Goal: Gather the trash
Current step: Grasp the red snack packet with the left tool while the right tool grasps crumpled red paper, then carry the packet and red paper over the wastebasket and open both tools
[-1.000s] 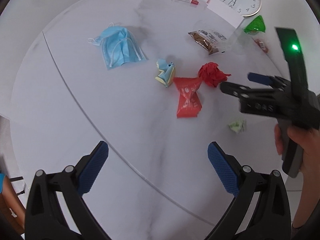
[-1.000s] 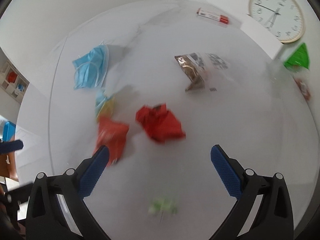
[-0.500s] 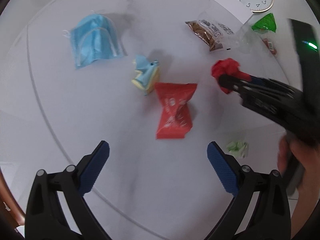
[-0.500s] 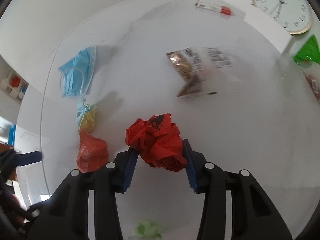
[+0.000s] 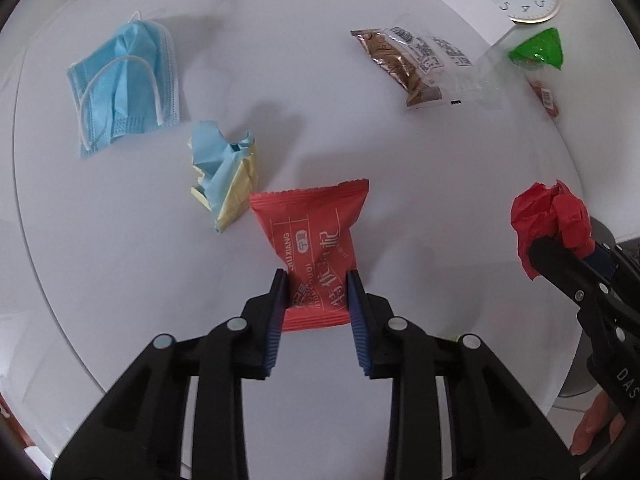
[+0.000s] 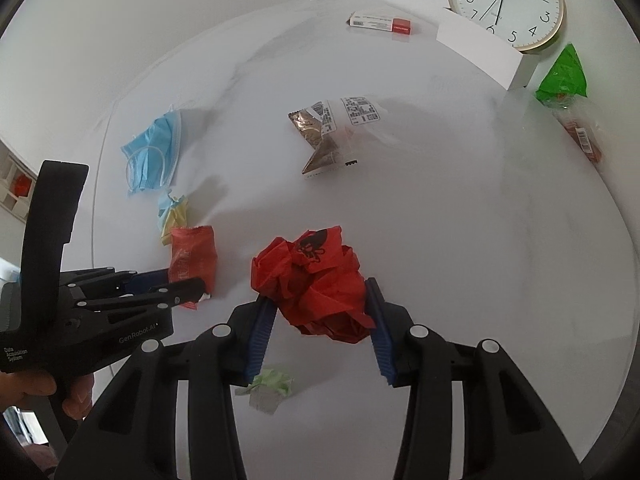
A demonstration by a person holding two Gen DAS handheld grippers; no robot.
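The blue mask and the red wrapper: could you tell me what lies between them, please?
A crumpled blue-and-yellow paper lies between mask and wrapper, in the left wrist view.

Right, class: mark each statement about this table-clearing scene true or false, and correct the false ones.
1. The left gripper is shut on the red snack packet. True.
2. The right gripper is open and holds nothing. False: it is shut on the crumpled red paper.
3. The blue face mask lies on the table, ungripped. True.
4. The clock lies flat in the middle of the table. False: it stands at the far edge.
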